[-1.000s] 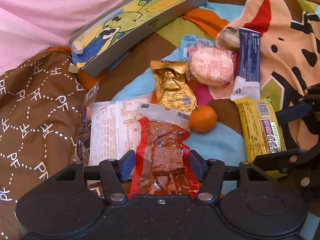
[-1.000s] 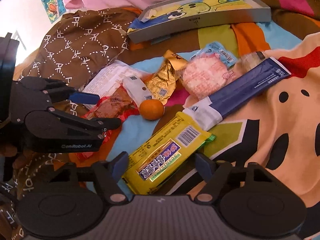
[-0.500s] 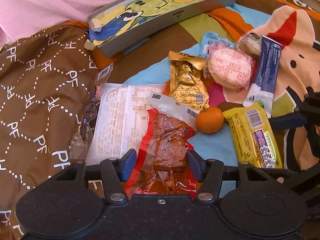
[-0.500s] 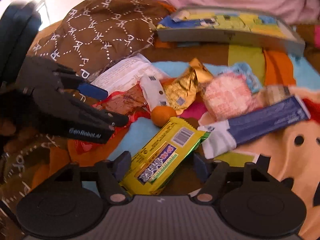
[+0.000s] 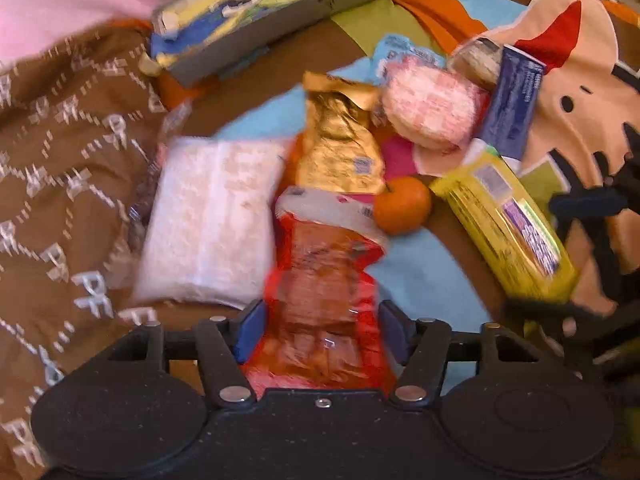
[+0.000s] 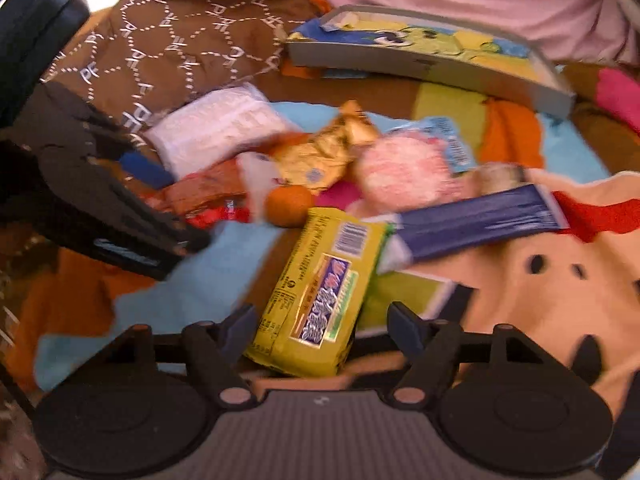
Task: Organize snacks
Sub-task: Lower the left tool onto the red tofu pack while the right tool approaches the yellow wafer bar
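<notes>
- Left gripper (image 5: pixel 322 326): fingers are seen closed on the red pack (image 5: pixel 324 280), blue pads pressed against both its sides.
- Right gripper (image 6: pixel 322 326): fingers are held apart around the yellow pack's (image 6: pixel 320 288) near end; contact cannot be told.
- Landmark: the orange (image 5: pixel 402 204). Red pack is touching its left side; yellow pack is just right of it.
- Gold pouch (image 5: pixel 340 148) is beyond the orange; white pack (image 5: pixel 212 220) well left; tray (image 5: pixel 296 8) far beyond.
</notes>
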